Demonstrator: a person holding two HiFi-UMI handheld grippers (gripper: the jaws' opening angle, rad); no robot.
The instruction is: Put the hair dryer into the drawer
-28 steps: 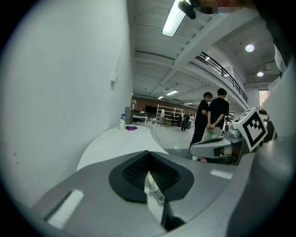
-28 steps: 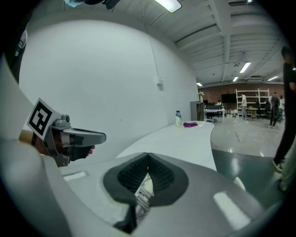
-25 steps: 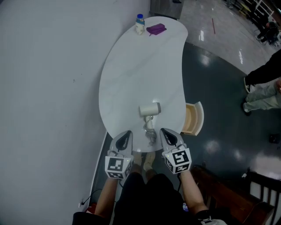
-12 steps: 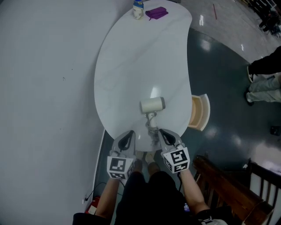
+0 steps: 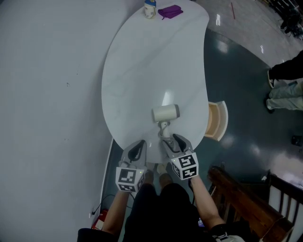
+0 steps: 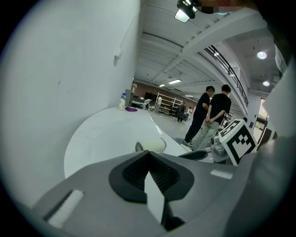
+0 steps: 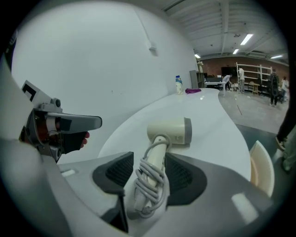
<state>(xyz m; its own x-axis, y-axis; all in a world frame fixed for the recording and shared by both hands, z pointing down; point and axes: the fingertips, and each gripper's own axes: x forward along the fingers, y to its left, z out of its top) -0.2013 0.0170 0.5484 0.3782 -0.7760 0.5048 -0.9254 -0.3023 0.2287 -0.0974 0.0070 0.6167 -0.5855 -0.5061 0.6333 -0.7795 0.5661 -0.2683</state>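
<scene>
The cream hair dryer (image 5: pixel 165 113) lies on the near part of the white table (image 5: pixel 142 61), its cord-wound handle (image 5: pixel 163 133) pointing toward me. My right gripper (image 5: pixel 169 142) has come over that handle. In the right gripper view the handle (image 7: pixel 150 178) lies between the jaws of the right gripper (image 7: pixel 149 175), which are opening, and the pads do not press on it. My left gripper (image 5: pixel 138 150) hangs at the table's near edge, shut and empty; its joined jaws (image 6: pixel 149 156) point at the dryer (image 6: pixel 150 145). The open wooden drawer (image 5: pixel 216 121) sticks out from the table's right side.
A small bottle (image 5: pixel 149 9) and a purple object (image 5: pixel 169 12) sit at the table's far end. A grey wall runs along the left. A person (image 5: pixel 286 87) stands on the floor at the right. A dark wooden chair (image 5: pixel 246 203) is near my right elbow.
The right gripper moved forward and left over the dryer's handle, rolled a little, and its jaws spread. Both grippers sank toward the table's near edge.
</scene>
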